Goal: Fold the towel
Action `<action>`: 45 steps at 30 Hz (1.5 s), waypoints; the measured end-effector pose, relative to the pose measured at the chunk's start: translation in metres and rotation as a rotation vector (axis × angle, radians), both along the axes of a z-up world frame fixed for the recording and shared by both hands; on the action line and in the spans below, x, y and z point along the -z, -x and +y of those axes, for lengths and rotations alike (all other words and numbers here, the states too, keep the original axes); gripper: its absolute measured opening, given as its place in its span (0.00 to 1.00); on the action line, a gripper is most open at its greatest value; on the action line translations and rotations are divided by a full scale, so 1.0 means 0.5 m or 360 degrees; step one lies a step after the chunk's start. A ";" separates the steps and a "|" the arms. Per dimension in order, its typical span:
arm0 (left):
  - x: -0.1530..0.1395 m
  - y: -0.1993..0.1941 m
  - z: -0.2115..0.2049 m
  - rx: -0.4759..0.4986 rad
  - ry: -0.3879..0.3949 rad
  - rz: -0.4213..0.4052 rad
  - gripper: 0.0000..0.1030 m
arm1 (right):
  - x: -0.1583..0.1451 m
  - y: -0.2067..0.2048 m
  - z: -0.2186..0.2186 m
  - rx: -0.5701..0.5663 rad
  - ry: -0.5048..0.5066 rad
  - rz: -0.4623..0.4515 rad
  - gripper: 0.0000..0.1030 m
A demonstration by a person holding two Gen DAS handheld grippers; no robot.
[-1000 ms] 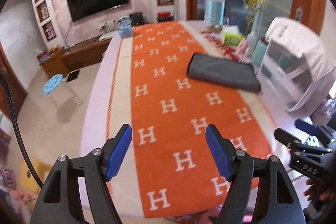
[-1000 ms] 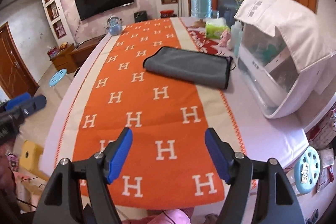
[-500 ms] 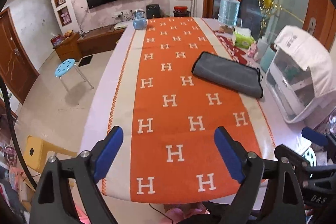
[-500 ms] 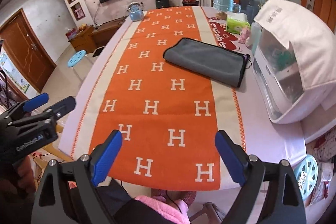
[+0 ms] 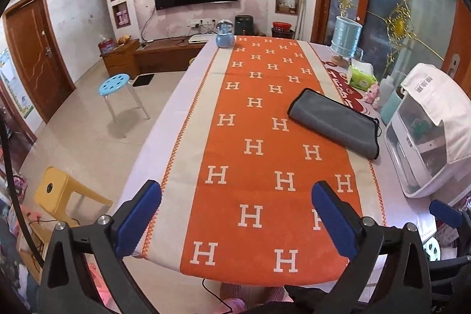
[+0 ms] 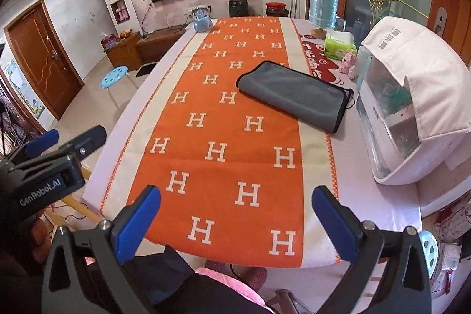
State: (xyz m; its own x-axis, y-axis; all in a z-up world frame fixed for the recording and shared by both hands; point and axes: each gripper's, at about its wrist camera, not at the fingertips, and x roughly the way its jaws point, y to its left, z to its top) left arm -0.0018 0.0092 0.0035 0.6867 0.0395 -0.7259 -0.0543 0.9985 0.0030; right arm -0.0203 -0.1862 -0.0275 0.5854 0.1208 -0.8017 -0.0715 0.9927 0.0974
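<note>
A grey towel [image 5: 335, 122] lies folded flat on the right side of the orange H-patterned table runner [image 5: 265, 155]; it also shows in the right wrist view [image 6: 294, 93]. My left gripper [image 5: 235, 219] is open and empty, held high above the table's near edge, far from the towel. My right gripper [image 6: 235, 221] is open and empty too, also back over the near edge. The left gripper's body shows at the left of the right wrist view [image 6: 44, 161].
A white appliance under a white cover [image 6: 412, 108] stands at the table's right edge beside the towel. A tissue pack [image 6: 338, 47], a water jug [image 6: 322, 8] and a blue kettle [image 6: 201, 22] stand farther back. Stools [image 5: 117, 84] stand on the floor left.
Both grippers have pulled back and up from the table and opened wider. The towel has not moved.
</note>
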 end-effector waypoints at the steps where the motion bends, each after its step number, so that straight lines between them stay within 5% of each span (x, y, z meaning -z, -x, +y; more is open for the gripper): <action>1: 0.000 0.005 0.000 -0.0003 -0.0001 -0.0007 0.99 | -0.002 0.003 0.001 0.0005 0.0008 -0.0014 1.00; 45: 0.009 0.023 -0.010 0.0062 -0.0047 -0.0018 0.99 | 0.013 0.014 0.011 0.0106 0.0004 0.0026 1.00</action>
